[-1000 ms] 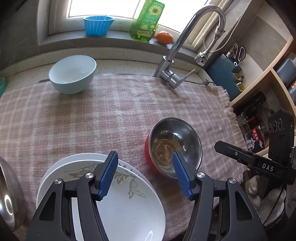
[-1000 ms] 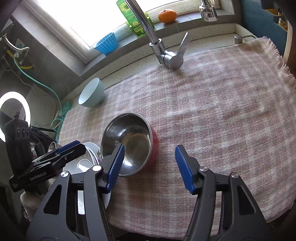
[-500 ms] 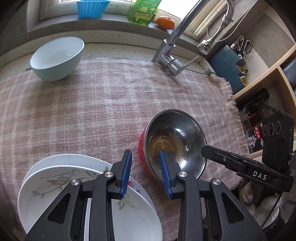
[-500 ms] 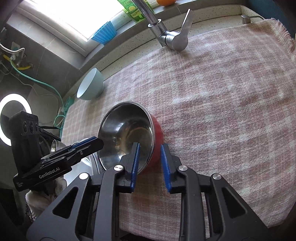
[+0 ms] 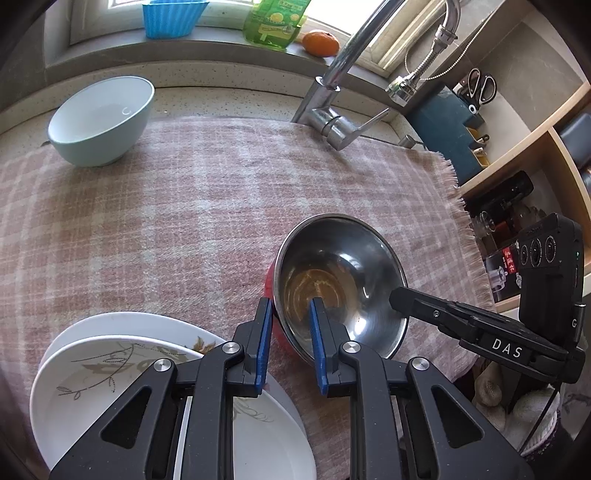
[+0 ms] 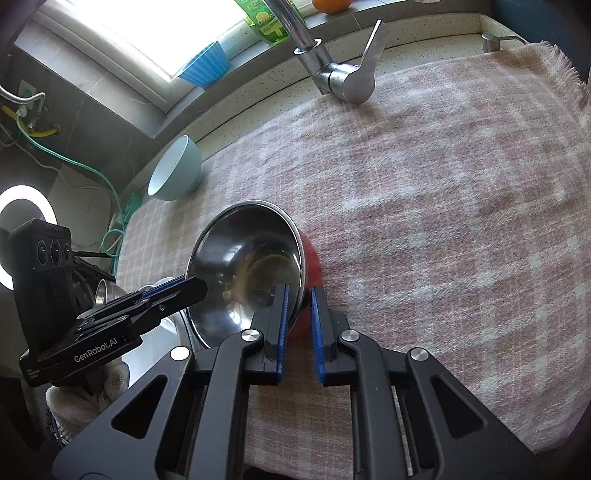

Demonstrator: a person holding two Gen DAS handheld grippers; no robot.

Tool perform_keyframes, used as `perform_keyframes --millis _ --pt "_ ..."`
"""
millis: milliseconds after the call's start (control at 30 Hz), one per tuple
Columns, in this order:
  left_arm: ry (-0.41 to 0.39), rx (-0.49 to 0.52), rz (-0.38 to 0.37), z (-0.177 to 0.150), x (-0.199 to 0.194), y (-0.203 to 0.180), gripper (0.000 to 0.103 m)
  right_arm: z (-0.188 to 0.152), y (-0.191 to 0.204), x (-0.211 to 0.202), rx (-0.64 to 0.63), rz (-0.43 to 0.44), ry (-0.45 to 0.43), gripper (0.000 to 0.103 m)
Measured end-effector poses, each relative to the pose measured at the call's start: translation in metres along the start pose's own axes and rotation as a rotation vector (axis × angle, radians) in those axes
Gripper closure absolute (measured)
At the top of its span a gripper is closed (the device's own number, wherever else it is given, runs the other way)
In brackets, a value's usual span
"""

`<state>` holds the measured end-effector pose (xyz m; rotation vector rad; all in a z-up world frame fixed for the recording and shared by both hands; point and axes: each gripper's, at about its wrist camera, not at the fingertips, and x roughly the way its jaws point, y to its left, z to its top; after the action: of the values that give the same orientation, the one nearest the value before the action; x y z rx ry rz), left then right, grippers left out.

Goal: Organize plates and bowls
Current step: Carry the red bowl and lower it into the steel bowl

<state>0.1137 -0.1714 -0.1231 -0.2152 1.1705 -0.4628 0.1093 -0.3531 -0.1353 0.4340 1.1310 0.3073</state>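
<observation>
A steel bowl with a red outside (image 5: 343, 273) sits tilted on the pink plaid cloth (image 5: 184, 206). My left gripper (image 5: 291, 308) is shut on its near-left rim, one finger inside, one outside. My right gripper (image 6: 298, 297) is shut on the opposite rim of the same bowl (image 6: 247, 266). White floral plates (image 5: 122, 373) are stacked at the lower left of the left wrist view. A pale blue bowl (image 5: 99, 118) stands at the far left of the cloth, also in the right wrist view (image 6: 175, 173).
A chrome faucet (image 5: 340, 92) rises at the back edge. A blue cup (image 5: 173, 16), a green bottle (image 5: 275, 22) and an orange (image 5: 320, 42) stand on the windowsill. Shelves with bottles (image 5: 517, 206) are on the right. Another steel vessel (image 6: 105, 291) lies left of the plates.
Both grippers went from wide open to shut on opposite rims of the steel bowl, moving in closer. The bowl now sits tilted between them.
</observation>
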Motion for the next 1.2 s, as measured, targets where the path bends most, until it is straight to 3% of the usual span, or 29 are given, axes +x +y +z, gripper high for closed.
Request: perform_keyframes --millis 267,533,1200 --pt "-0.052 0.016 -0.013 -0.001 -0.024 -0.002 0.085 0.005 0.019 -0.024 -0.032 0.015 -0.036 0.091" --pt "-0.132 -0.011 -0.013 -0.006 -0.065 0.017 0.085 0.005 0.069 -0.035 -0.101 0.048 -0.065 0.091" --pt "-0.292 -0.199 0.093 -0.056 -0.174 0.13 0.085 -0.013 0.238 0.012 -0.338 0.185 0.009 0.091"
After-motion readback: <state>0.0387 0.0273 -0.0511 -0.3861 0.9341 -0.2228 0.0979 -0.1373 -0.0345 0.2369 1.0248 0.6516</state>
